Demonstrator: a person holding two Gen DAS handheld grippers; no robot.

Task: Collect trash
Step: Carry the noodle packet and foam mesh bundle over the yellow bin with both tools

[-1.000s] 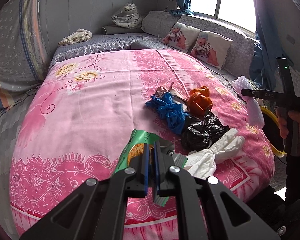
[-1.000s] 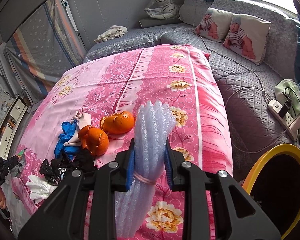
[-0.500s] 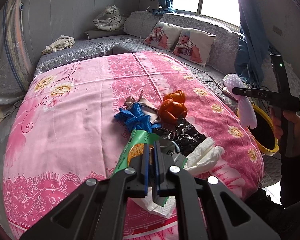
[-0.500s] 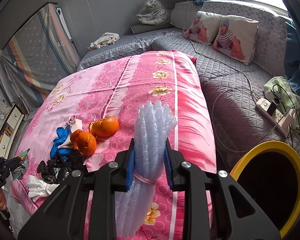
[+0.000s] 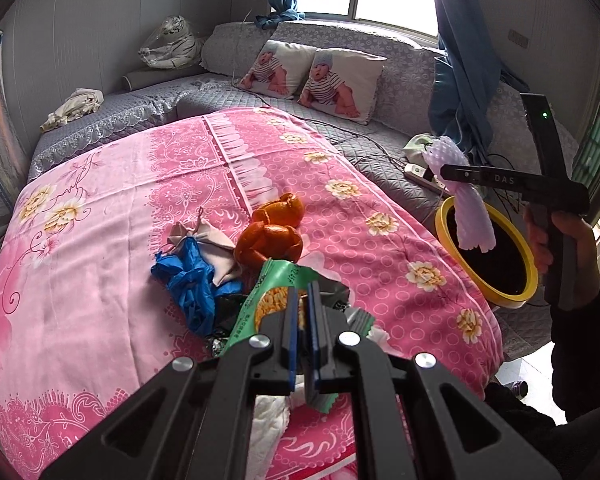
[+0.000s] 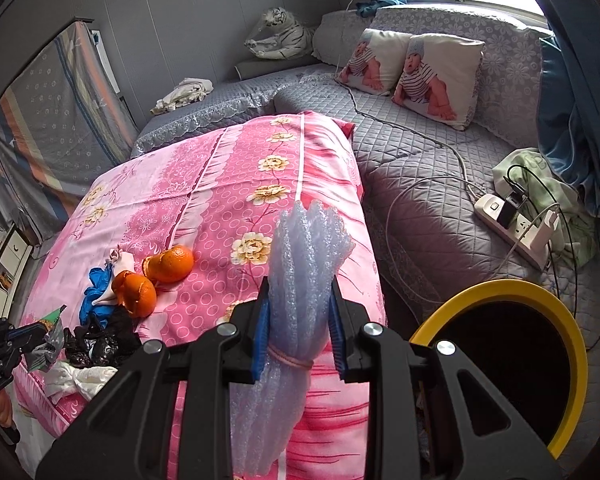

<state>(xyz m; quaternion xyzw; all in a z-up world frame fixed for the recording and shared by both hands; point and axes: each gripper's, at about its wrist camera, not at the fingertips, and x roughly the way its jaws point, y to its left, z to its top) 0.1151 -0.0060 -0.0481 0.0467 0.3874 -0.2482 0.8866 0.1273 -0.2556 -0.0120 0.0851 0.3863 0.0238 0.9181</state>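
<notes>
Two-handed, carrying trash by the pink blanket (image 5: pixel 100 220). Squeezing a green snack wrapper (image 5: pixel 266 300) in the left claw (image 5: pixel 304 304), with the pads shut tight on it, just above the near edge of the blanket. Pinching a bundle of white foam netting (image 6: pixel 304 248) in the right claw (image 6: pixel 299 312), with the blue pads pressing on both sides of it and a pink rubber band (image 6: pixel 290 361) round it. Holding that bundle up in the air, off the right side of the blanket, above the yellow bin (image 6: pixel 576 360) down on that same side. Gripping the right claw's handle with a hand (image 5: pixel 540 240), also off the right side of the blanket. Leaving more bits lying on the blanket, close to its near edge: two orange peels (image 5: pixel 270 240) touching each other, a blue glove (image 5: pixel 188 280) just beside them, a black bag (image 6: pixel 100 340), and a white glove (image 6: pixel 84 376) right at the edge.
</notes>
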